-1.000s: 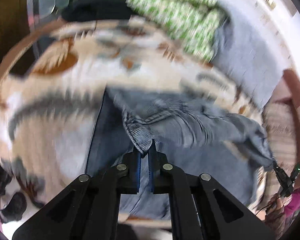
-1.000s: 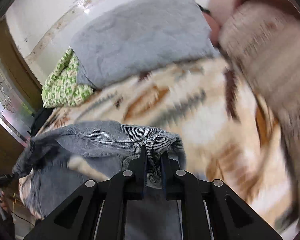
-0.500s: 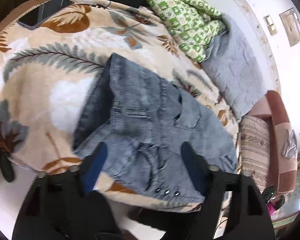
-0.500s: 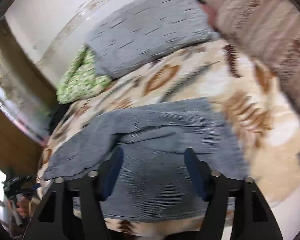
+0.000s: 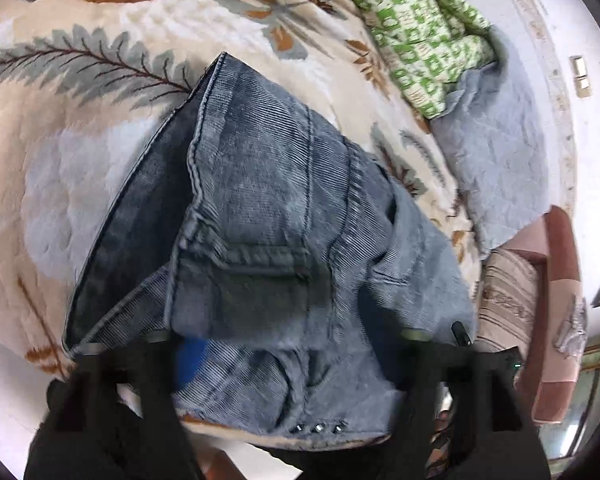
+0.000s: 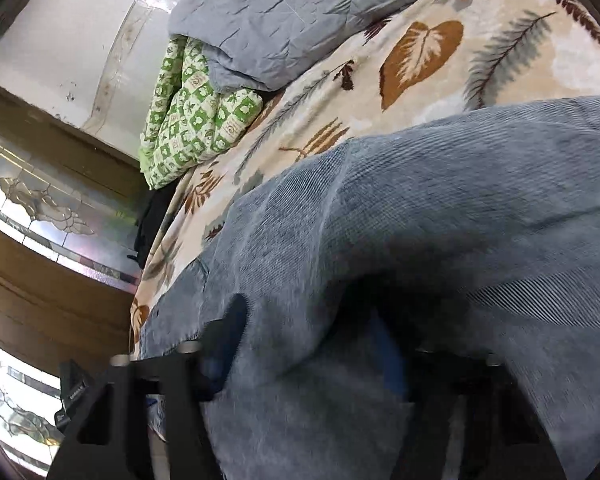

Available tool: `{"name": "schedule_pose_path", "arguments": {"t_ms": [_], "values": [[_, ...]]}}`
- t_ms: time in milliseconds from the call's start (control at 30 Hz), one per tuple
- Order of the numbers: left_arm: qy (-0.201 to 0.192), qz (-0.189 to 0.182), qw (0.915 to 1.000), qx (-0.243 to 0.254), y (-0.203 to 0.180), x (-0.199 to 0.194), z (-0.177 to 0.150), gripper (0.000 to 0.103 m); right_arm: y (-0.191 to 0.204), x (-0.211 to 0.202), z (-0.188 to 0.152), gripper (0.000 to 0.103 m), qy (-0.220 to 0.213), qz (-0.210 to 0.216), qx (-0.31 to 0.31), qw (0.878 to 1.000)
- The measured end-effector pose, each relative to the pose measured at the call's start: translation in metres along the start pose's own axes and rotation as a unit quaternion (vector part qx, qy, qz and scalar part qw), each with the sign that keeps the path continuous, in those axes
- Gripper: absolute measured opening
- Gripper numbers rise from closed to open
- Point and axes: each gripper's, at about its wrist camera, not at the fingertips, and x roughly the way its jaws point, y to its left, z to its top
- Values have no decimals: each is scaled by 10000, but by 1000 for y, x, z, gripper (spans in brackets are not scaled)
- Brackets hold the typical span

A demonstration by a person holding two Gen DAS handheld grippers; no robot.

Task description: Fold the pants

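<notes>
Grey-blue corduroy pants (image 5: pixel 268 240) lie folded on a leaf-patterned blanket (image 5: pixel 80 128), waist buttons toward the near edge. My left gripper (image 5: pixel 296 360) is open, its fingers spread wide over the near part of the pants, holding nothing. In the right wrist view the pants (image 6: pixel 420 220) fill the lower frame. My right gripper (image 6: pixel 312 352) is open, low against the cloth with its fingers wide apart and a fold of fabric between them.
A green patterned quilt (image 5: pixel 412 28) and a grey quilt (image 5: pixel 496 152) lie at the far side of the bed by the wall. A striped cushion (image 5: pixel 508 292) and reddish chair stand to the right. A mirrored wardrobe (image 6: pixel 40 208) stands left in the right wrist view.
Both grippers were shut on the pants' edge a second ago. They let go and opened wide, the pants dropped folded on the bed, and both grippers have since come down close to the cloth.
</notes>
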Motion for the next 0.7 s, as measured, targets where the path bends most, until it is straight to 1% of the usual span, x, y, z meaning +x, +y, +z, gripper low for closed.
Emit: {"name": "schedule_pose_path", "arguments": {"t_ms": [33, 67, 133, 200, 267, 333, 433, 500, 533, 567, 600, 633, 700], "values": [[101, 140, 9998, 73, -2, 6, 4, 21, 2, 4, 2, 6, 33, -42, -52, 10000], [154, 161, 9997, 85, -3, 7, 6, 21, 5, 6, 4, 4, 36, -108, -150, 9998], [96, 111, 9998, 146, -7, -2, 6, 15, 13, -2, 5, 4, -31, 18, -239, 9997], [-115, -8, 9989, 458, -16, -24, -1, 13, 28, -22, 3, 4, -132, 358, -385, 9985], [-277, -120, 9972, 687, -21, -44, -9, 13, 42, -47, -8, 3, -135, 588, -655, 9960], [-343, -120, 9963, 777, -17, -56, -18, 13, 48, -61, -24, 3, -47, 633, -826, 9946], [-205, -41, 9981, 586, 7, -53, -33, 14, 37, -69, -61, 4, 282, 718, -743, 9942], [-140, 101, 9989, 436, 21, -44, -35, 14, 23, -57, -90, 4, 653, 586, -658, 9940], [-50, 125, 9995, 286, 29, -37, -35, 14, 13, -47, -102, 4, 822, 522, -535, 9938], [29, 84, 9999, 128, 35, -32, -35, 14, 5, -39, -109, 8, 940, 490, -394, 9936], [71, 22, 10000, 19, 39, -31, -34, 14, -1, -34, -114, 9, 997, 438, -290, 9936], [65, 2, 10000, 19, 39, -32, -34, 15, -7, -33, -117, 9, 988, 349, -179, 9943], [-44, 40, 9997, 253, 29, -42, -37, 16, -16, -45, -114, 10, 789, 440, 46, 9959]]}}
